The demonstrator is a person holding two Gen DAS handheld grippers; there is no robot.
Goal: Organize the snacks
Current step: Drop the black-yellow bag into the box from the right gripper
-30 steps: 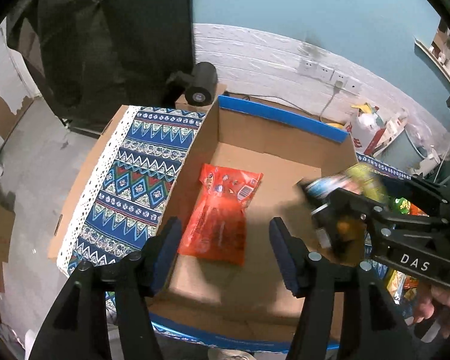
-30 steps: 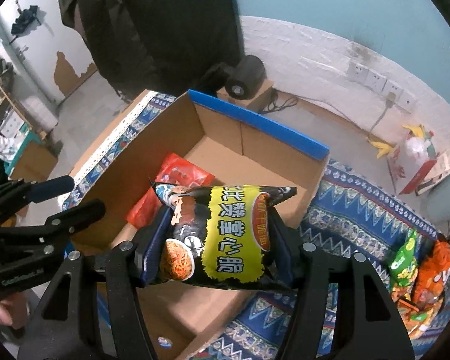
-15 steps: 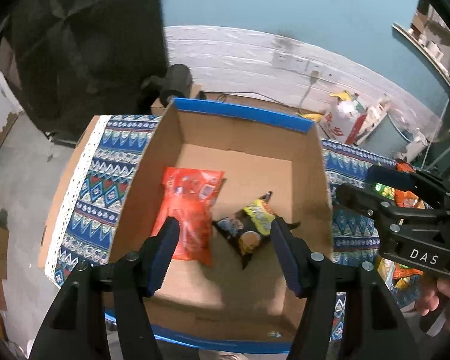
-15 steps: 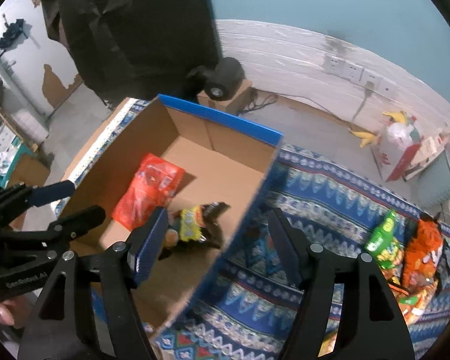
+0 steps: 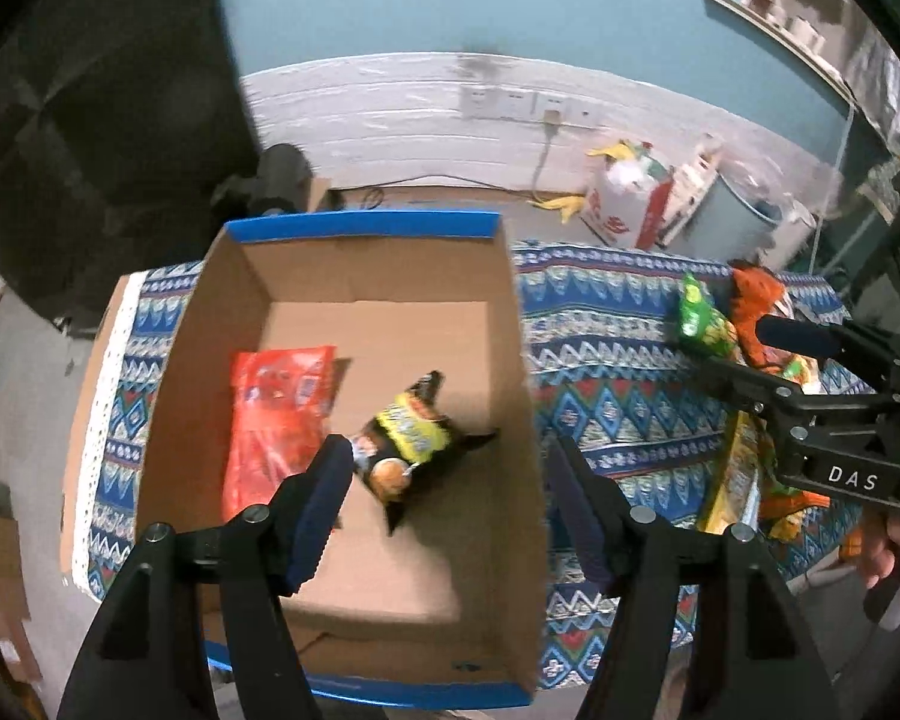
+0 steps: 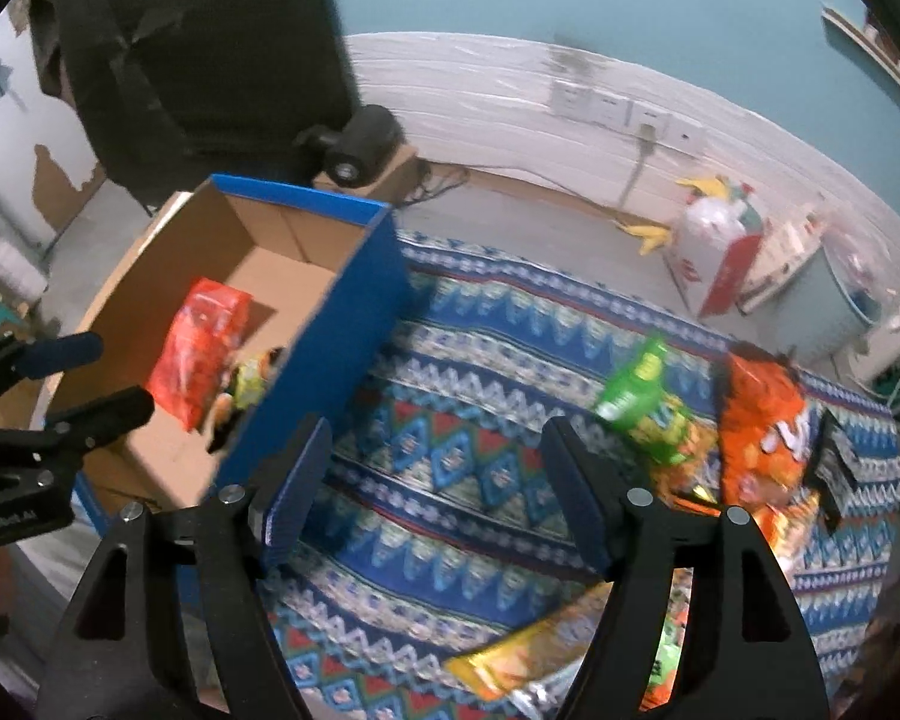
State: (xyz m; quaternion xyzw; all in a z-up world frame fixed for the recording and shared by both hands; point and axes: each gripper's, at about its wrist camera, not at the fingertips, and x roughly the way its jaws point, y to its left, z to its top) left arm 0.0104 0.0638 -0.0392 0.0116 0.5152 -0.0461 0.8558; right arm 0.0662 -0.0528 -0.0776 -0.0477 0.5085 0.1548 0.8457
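Open cardboard box [image 5: 510, 360] in plain brown corrugated board, blue on the rim and outer walls, sitting on a counter [image 6: 480, 420] draped in a woven-look cloth of blue, red and white diamonds with a white lacy edge. Inside on the box floor lie two glossy, crinkled packets: a flat red snack bag [image 5: 276, 414] to the left and a black-and-yellow noodle snack bag [image 5: 408, 438] just beside it, skewed and resting on one corner.

The left gripper [image 5: 450, 504] hangs over the box, its jaws apart with nothing between them, and they have just been opening. The blue ribbed pads are blurred.

The right gripper [image 6: 435, 489] is over the bare cloth beside the box's blue wall, jaws wide apart and empty, and just been opening too. Past it lies a loose heap of snacks: a green chip bag [image 6: 636, 396], an orange puffed bag [image 6: 762, 426], and a yellow foil packet [image 6: 510, 660] partly hidden under the right jaw.

The rest of that heap is smeared by motion blur and cut off at the fisheye edge, so its printing is hard to make out.
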